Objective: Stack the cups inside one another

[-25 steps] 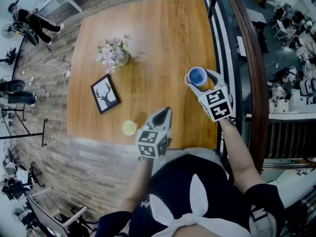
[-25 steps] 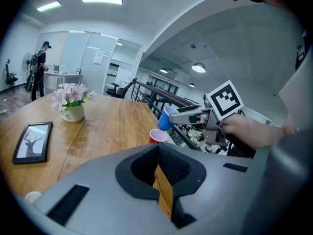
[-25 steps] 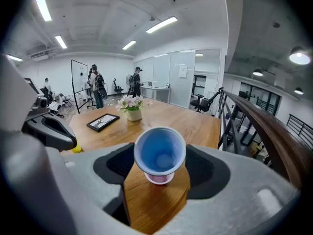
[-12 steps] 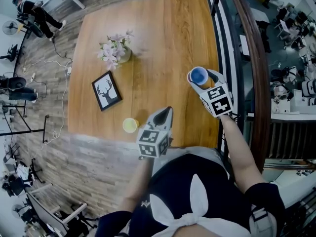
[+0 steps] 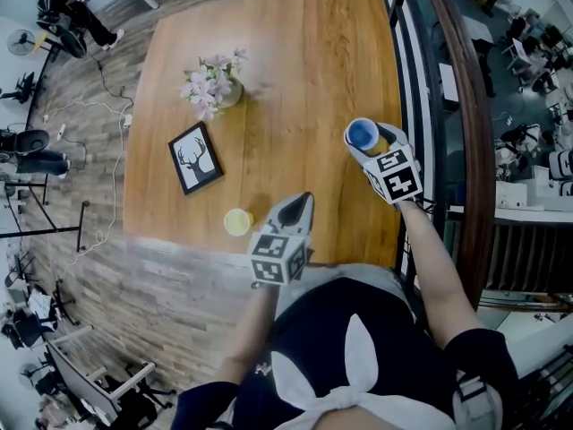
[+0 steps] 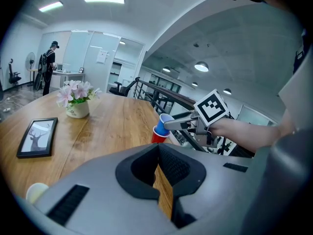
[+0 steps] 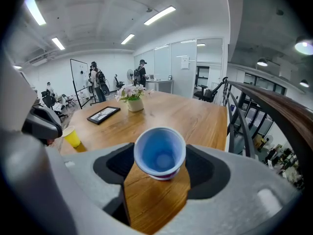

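My right gripper [image 5: 363, 143] is shut on a blue cup [image 5: 361, 134] near the table's right edge. In the left gripper view the blue cup [image 6: 166, 121] sits tilted in the mouth of a red cup [image 6: 157, 135] that stands on the table. The right gripper view looks down into the blue cup [image 7: 159, 147] between the jaws of my right gripper [image 7: 160, 155], with a dark red rim [image 7: 164, 177] showing beneath it. A yellow cup [image 5: 236, 222] stands alone near the front edge. Just to its right, my left gripper [image 5: 299, 202] is shut and holds nothing.
A framed deer picture [image 5: 194, 158] lies on the left of the wooden table [image 5: 295, 70], and a vase of pink flowers [image 5: 213, 89] stands behind it. A railing [image 5: 448, 106] runs close along the table's right edge. People stand far off in the room.
My right gripper has sunk a little with the blue cup, which now sits lower over the red cup. The left gripper has stayed where it was.
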Tool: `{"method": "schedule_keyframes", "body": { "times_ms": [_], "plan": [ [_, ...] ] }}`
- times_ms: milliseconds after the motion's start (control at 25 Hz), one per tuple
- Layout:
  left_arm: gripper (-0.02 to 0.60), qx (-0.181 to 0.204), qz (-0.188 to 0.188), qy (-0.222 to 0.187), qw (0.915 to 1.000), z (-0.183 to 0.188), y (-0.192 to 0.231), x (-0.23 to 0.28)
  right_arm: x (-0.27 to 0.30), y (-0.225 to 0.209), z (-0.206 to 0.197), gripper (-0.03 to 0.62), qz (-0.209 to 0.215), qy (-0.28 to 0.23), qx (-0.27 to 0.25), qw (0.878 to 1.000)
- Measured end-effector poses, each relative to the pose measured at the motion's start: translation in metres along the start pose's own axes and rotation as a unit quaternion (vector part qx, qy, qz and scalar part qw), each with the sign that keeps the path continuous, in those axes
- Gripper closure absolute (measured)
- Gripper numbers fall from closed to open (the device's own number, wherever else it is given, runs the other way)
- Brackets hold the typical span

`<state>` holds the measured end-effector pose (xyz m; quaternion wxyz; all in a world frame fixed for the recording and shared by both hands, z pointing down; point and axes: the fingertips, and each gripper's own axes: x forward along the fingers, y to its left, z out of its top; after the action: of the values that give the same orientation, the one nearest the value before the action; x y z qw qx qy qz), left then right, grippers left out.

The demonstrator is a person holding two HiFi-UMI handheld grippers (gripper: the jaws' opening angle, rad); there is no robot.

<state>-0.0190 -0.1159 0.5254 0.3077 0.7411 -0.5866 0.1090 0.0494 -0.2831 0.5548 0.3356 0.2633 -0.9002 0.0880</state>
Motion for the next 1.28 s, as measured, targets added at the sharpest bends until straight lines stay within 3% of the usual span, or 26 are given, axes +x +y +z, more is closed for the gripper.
{"method": "schedule_keyframes", "body": {
  "times_ms": [600, 1280],
  "plan": [
    [0.563, -0.005, 0.000, -0.002, 1.0000, -0.006, 0.001, 0.004, 0.017, 0.000, -0.016, 0.258, 0.013, 0.019, 0.006, 1.000],
    [0.565, -0.008, -0.001, -0.015, 0.9999, -0.006, 0.008, -0.008, -0.007, 0.020, 0.011, 0.258, 0.006, -0.022, -0.005, 1.000]
  ]
}}
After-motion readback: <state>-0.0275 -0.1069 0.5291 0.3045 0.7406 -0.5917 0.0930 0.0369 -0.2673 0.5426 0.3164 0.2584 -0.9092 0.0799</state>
